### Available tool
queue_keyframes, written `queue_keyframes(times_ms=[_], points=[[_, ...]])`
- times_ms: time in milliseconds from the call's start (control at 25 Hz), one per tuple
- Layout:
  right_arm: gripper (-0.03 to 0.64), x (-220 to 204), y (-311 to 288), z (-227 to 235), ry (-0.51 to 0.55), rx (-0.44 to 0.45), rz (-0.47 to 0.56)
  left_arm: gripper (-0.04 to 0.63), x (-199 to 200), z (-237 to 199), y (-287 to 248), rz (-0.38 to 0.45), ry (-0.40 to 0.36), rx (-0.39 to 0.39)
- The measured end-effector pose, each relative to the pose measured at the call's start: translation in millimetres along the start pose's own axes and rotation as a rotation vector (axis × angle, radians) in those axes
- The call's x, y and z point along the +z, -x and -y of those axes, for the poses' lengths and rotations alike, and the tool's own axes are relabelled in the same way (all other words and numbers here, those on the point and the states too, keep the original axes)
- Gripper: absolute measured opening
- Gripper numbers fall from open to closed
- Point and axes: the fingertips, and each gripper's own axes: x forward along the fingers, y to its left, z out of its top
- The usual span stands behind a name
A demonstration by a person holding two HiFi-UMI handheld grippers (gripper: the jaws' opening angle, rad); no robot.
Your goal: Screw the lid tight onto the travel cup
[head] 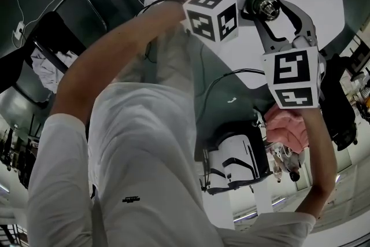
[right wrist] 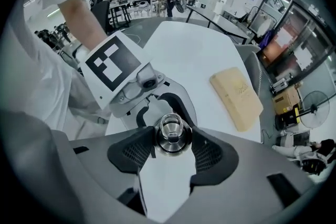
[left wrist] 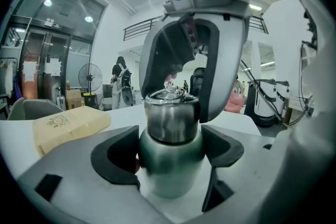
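Left gripper [left wrist: 170, 157] clenches the travel cup [left wrist: 170, 170] by its body, holding it clear of the white table [right wrist: 199, 55]. Right gripper [right wrist: 170, 148] clamps the lid [right wrist: 170, 132] end-on, presumably to twist it tight (threads not visible). A pale block [right wrist: 236, 97] lies well apart; nothing obstructs either gripper.
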Motion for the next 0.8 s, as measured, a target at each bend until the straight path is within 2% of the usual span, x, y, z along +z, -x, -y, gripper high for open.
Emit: queue_keyframes(times_ms=[80, 160, 280, 400, 520, 600, 640, 680, 720, 800], points=[[0.226, 0.7, -0.7, 0.6, 0.022, -0.008, 0.018, 0.353, -0.6, 0.8, -0.4, -0.009, 0.003, -0.014], [0.264, 1.2, 0.3, 1.0, 0.021, -0.019, 0.036, 0.353, 1.7, 1.9, 1.6, -0.009, 0.011, -0.026], [0.268, 3.4, 11.3, -2.2, -0.033, -0.027, 0.078, 0.353, 12.1, -1.4, 16.0, 0.029, 0.065, 0.002], [0.268, 4.6, 30.8, -8.8, -0.129, -0.049, 0.135, 0.353, 15.3, -1.4, 42.7, 0.034, 0.12, 0.042], [0.267, 1.7, 58.5, -7.4, -0.266, -0.129, 0.214, 0.353, 20.5, -1.3, 74.9, 0.003, 0.119, 0.082], [0.267, -4.8, 79.8, -8.0, -0.384, -0.182, 0.272, 0.345, 29.5, 1.5, 98.0, -0.009, 0.162, 0.118], [0.267, -8.1, 89.6, -8.2, -0.455, -0.202, 0.304, 0.281, 35.3, 3.4, 110.6, -0.009, 0.198, 0.144], [0.267, -10.6, 98.4, -8.2, -0.535, -0.218, 0.339, 0.154, 41.7, 4.6, 123.4, -0.006, 0.23, 0.174], [0.267, -11.8, 106.4, -8.1, -0.619, -0.234, 0.376, 0.073, 48.2, 5.1, 135.9, -0.005, 0.25, 0.204], [0.259, -11.5, 122.2, -8.6, -0.773, -0.277, 0.46, 0.044, 61.6, 5.4, 157.6, -0.01, 0.258, 0.257]])
